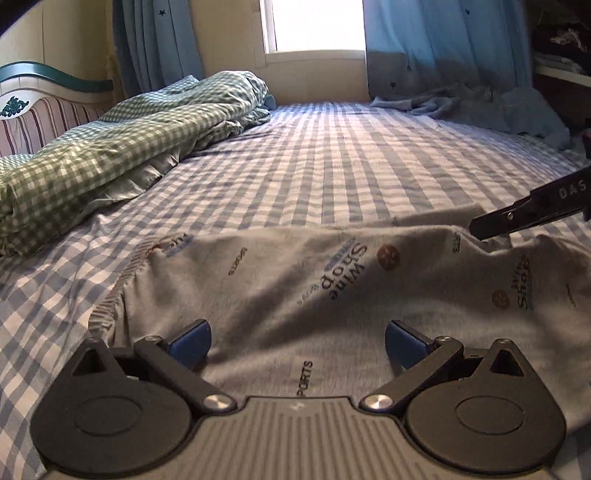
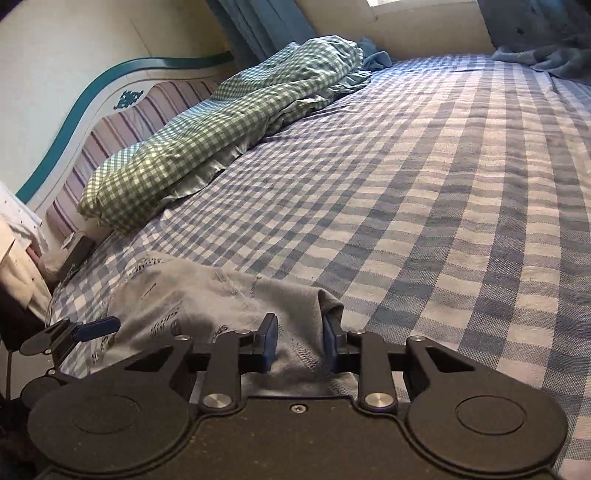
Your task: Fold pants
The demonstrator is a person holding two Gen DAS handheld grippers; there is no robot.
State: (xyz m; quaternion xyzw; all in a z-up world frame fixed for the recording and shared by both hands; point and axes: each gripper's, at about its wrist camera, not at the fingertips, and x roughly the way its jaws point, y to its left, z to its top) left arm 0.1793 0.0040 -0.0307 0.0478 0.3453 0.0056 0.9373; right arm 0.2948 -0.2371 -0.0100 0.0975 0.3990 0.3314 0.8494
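Broadly, the bed [image 1: 332, 162] fills the room's middle, covered by a blue-and-white checked sheet [image 2: 461, 206] that runs back toward the window wall. Along its left side, against the striped headboard with a teal wavy rim [image 2: 92, 122], lies a long rumpled green-and-white gingham duvet [image 1: 110, 147]. Blue curtains with small dark stars [image 1: 443, 44] hang on either side of the bright window [image 1: 314, 22], and a crumpled pale blue cloth [image 1: 480, 103] sits on the far right of the bed below them. On the near edge of the bed lie the grey printed pants [image 1: 295, 295], spread sideways with their ribbed waistband to the left and small logos and words scattered over the fabric. The left gripper [image 1: 297, 341] hovers low over the pants with its blue-padded jaws spread wide, nothing between the pads but flat cloth beneath. The right gripper [image 2: 300, 341] is at the right end of the pants, where a bunched ridge of grey fabric rises between its narrowed jaws; the pads sit right against that fold, though I cannot tell whether they truly pinch it. From the left camera its black tip [image 1: 517, 218] touches the garment's far edge.
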